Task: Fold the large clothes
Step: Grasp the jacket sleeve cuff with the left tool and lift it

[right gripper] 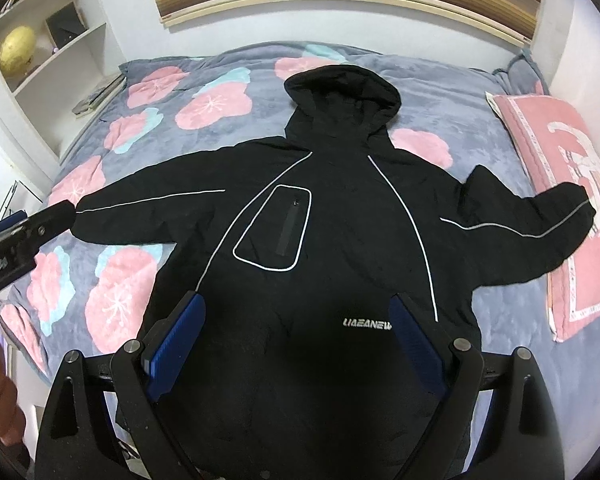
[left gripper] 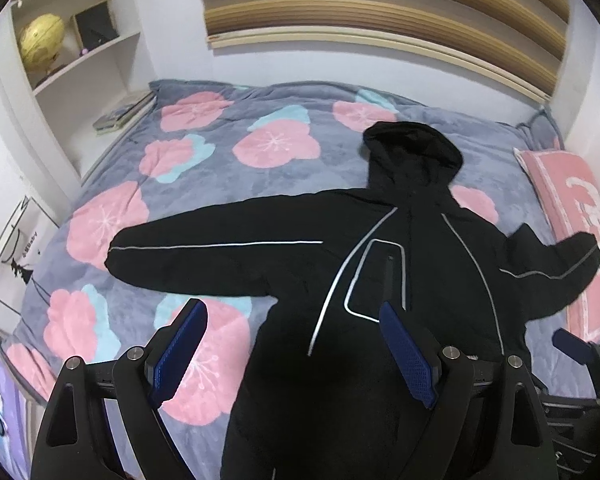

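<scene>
Hovering above the near hem, both grippers hang over a black hooded jacket [right gripper: 340, 240] that lies face up and spread flat on the flowered blanket [left gripper: 204, 168], hood [right gripper: 340, 92] pointing to the far wall, zip and chest pocket [right gripper: 276, 228] showing. The left gripper [left gripper: 292, 352] has its blue pads wide apart with nothing between them, sitting over the jacket's near left edge; the right gripper [right gripper: 296, 344] is just as wide and just as empty, centred over the lower front by the white lettering [right gripper: 367, 324]. Neither touches cloth as far as I can tell. The left sleeve [left gripper: 204, 252] runs straight out to the left across the blanket, while the right sleeve [right gripper: 532, 220] stretches right with its cuff lying over the pink pillow [right gripper: 572, 184]. That open, flat layout looks deliberate: a big garment folds cleanly only once it is smoothed out, and the open jaws suggest the folding has not yet begun. My guess is a sleeve or a side edge gets pinched first; the right cuff on the pillow may drag when pulled in. A shelf with a yellow globe [left gripper: 42, 44] stands far left, out of play.
</scene>
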The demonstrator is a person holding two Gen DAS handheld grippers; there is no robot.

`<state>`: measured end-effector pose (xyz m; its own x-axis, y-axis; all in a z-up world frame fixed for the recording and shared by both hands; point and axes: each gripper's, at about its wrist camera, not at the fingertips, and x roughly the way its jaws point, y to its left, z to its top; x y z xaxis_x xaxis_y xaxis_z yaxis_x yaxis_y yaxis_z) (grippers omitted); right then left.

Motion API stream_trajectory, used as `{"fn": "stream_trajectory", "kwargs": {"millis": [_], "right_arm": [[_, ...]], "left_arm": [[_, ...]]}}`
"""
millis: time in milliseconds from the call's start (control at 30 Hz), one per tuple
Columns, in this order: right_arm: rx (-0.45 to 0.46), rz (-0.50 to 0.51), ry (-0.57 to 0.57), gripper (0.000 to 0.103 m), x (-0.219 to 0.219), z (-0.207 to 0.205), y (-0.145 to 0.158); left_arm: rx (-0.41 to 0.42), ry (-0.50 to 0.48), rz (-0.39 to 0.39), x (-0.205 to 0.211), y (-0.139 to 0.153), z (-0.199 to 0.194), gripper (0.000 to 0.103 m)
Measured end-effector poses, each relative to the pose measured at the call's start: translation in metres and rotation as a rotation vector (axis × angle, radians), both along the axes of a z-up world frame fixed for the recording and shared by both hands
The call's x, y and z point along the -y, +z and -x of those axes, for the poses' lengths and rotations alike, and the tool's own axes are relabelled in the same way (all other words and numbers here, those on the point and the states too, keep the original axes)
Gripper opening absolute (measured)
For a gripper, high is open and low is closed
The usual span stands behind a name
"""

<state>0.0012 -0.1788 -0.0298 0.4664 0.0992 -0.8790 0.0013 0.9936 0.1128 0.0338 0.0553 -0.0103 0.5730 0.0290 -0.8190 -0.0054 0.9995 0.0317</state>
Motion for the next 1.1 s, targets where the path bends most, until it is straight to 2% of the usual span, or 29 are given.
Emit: {"fn": "stream_trajectory", "kwargs": {"millis": [167, 267, 333, 500, 600, 633, 733, 800, 900, 1033, 1100], "right_arm": [[-0.032, 0.01, 0.011, 0.094, -0.003, -0.021, -0.014], [-0.068, 0.029, 0.02, 0.094, -0.003, -0.037, -0.026], [-0.093, 0.04, 0.026, 0.094, -0.004, -0.051, -0.037], [-0.176, 0.053, 0.045, 0.094, -0.009, -0.086, -0.07], [-0.203, 0.069, 0.072, 0.094, -0.018, -0.103, -0.085], [-0.21, 0.075, 0.081, 0.094, -0.02, -0.107, -0.09], [-0.249, 0.094, 0.112, 0.094, -0.03, -0.121, -0.106], [-0.273, 0.099, 0.13, 0.094, -0.036, -0.127, -0.115], [-0.3, 0.111, 0.161, 0.094, -0.045, -0.134, -0.125], [-0.314, 0.132, 0.2, 0.094, -0.054, -0.138, -0.132], [-0.314, 0.144, 0.213, 0.094, -0.056, -0.138, -0.133]], "left_arm": [[-0.016, 0.06, 0.062, -0.035, -0.024, -0.037, 0.089], [-0.008, 0.145, 0.105, -0.076, -0.045, -0.058, 0.089], [0.013, 0.222, 0.162, -0.115, -0.063, -0.073, 0.089], [0.059, 0.484, 0.3, -0.239, -0.125, -0.1, 0.089], [0.086, 0.637, 0.329, -0.307, -0.16, -0.107, 0.089], [0.085, 0.664, 0.337, -0.322, -0.169, -0.111, 0.089], [0.07, 0.744, 0.432, -0.371, -0.205, -0.121, 0.089], [0.059, 0.801, 0.465, -0.392, -0.227, -0.127, 0.089], [0.024, 0.868, 0.455, -0.412, -0.255, -0.137, 0.089], [-0.024, 0.878, 0.484, -0.426, -0.283, -0.151, 0.088], [0.003, 0.878, 0.493, -0.428, -0.285, -0.154, 0.082]]}}
